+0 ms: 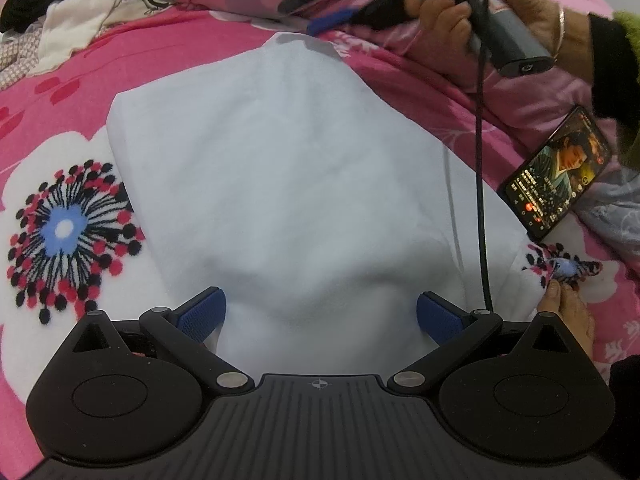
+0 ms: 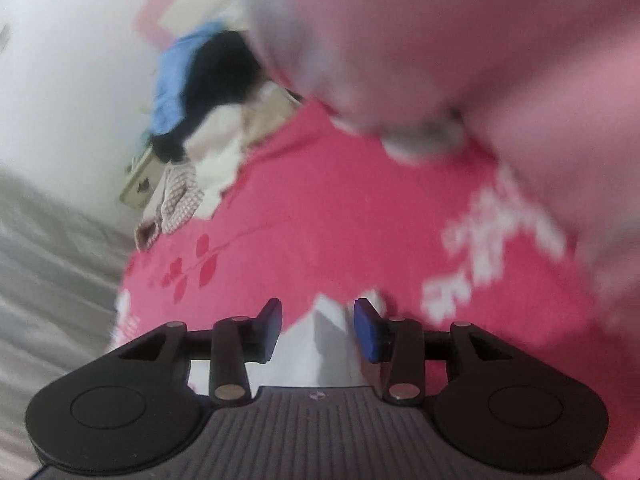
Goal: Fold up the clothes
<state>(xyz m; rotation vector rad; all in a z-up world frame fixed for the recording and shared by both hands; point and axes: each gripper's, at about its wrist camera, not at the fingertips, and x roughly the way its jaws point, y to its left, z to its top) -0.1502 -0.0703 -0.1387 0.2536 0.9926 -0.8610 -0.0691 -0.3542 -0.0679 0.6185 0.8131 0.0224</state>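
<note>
The white garment (image 1: 288, 184), part-folded, lies flat on the pink floral bed cover (image 1: 60, 100); the left gripper (image 1: 320, 314) stands over its near edge with fingers wide apart and not pressing, and the right gripper (image 2: 318, 326) sits at the far corner with fingers partly apart, white cloth between them, no grip evident. Risk, in my judgement: the dangling black cable (image 1: 480, 160) could snag and disturb the fold, and the phone (image 1: 560, 172) just beside the garment could be swept along.
</note>
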